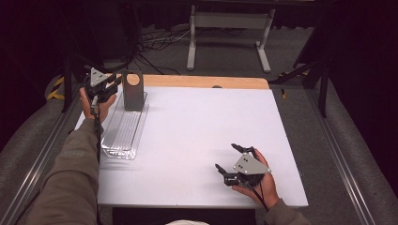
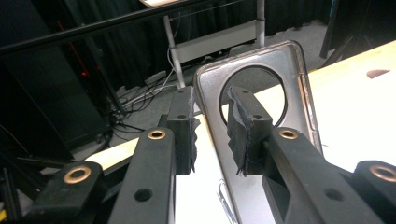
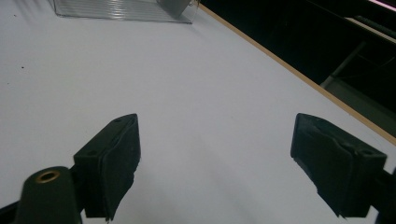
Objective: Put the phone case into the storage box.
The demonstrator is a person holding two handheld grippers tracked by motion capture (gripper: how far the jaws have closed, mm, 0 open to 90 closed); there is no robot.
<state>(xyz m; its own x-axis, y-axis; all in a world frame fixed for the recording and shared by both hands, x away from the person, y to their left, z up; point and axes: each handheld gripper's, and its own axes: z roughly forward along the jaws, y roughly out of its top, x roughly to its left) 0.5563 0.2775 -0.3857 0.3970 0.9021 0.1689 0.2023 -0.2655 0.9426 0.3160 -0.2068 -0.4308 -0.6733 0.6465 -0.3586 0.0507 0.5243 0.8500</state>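
Two black pads of the left gripper [image 2: 212,133] straddle the thin, light, slippery phone case [image 2: 261,93] (standing in its clear tray [image 1: 123,131]) slightly parted, so re-grip its stiffer side edge; right gripper [image 3: 215,163] gapes wide, empty.

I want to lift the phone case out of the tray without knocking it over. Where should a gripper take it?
Grip the phone case by its top edge near the round cutout, coming from the left as the left gripper does: it stands upright in the clear tray, thin wall exposed.
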